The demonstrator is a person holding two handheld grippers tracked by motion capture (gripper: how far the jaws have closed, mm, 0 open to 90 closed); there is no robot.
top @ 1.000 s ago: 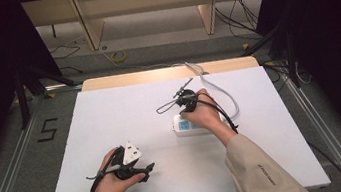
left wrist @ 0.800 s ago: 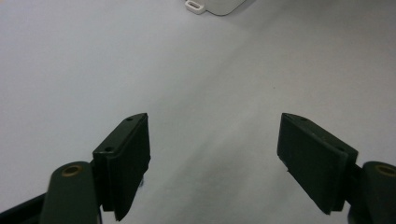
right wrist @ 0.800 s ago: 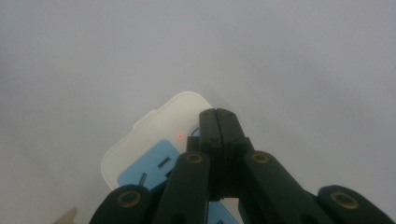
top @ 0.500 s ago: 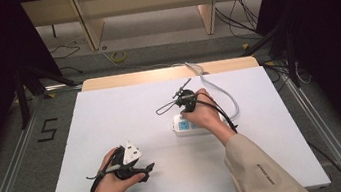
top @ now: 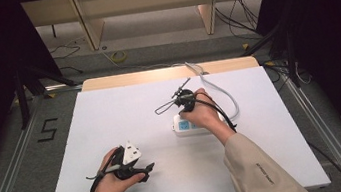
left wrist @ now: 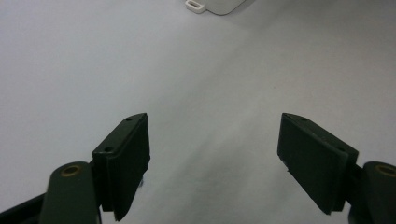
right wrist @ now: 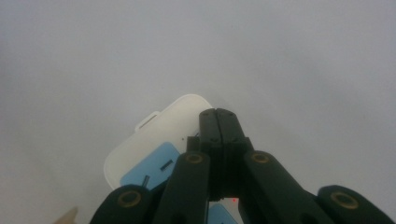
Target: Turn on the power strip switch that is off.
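Pressing closed, right gripper tops power strip mid-table.

No visible change: both grippers, power strip unmoved.

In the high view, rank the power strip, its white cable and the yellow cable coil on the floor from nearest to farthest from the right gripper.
1. Power strip: directly under the right gripper, partly covered by the hand.
2. White cable: on the table to the gripper's right, looping toward the far edge.
3. Yellow cable coil: on the floor beyond the table's far edge, to the left.
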